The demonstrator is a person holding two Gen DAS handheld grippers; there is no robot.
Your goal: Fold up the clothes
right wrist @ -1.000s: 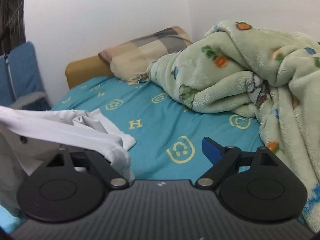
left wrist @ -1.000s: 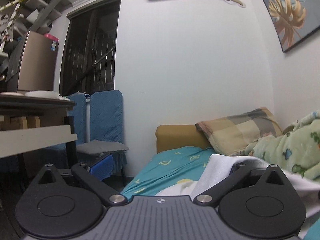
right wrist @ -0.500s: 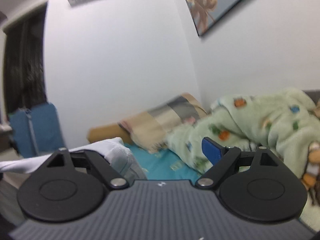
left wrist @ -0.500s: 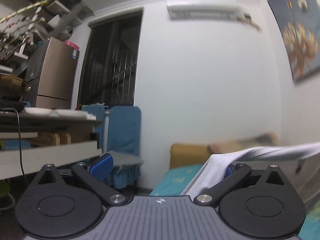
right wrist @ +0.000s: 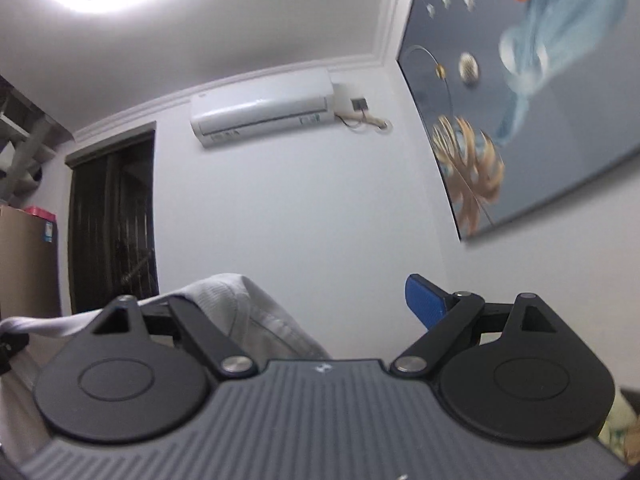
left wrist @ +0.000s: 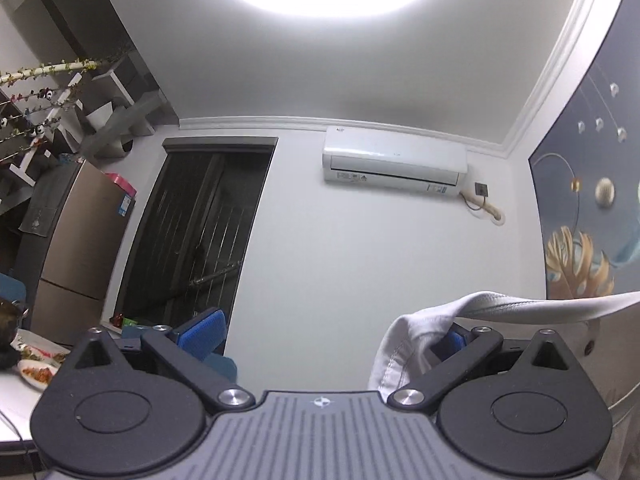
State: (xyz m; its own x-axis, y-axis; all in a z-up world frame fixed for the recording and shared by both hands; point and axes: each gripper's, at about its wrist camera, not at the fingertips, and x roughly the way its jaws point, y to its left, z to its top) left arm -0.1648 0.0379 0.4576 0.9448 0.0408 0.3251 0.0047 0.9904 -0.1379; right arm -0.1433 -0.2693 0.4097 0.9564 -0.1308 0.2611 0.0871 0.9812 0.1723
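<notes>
A white garment hangs stretched between my two grippers, lifted high so both cameras face the wall and ceiling. In the left wrist view the white garment (left wrist: 416, 332) is draped over my right finger, and its edge runs off to the right. My left gripper (left wrist: 332, 330) has its jaws wide apart. In the right wrist view the garment (right wrist: 248, 304) is draped over my left finger and runs off to the left. My right gripper (right wrist: 320, 304) also has its jaws wide apart. The bed is out of view.
A white air conditioner (left wrist: 394, 160) hangs on the far wall beside a dark barred door (left wrist: 192, 232). A large picture (right wrist: 520, 100) hangs on the right wall. A fridge (left wrist: 68, 248) and a table with plates (left wrist: 36, 372) stand at the left.
Both grippers have risen and tilted up, lifting the white garment off the bed. The bed, pillow and green blanket have dropped out of view; the ceiling light now shows.
</notes>
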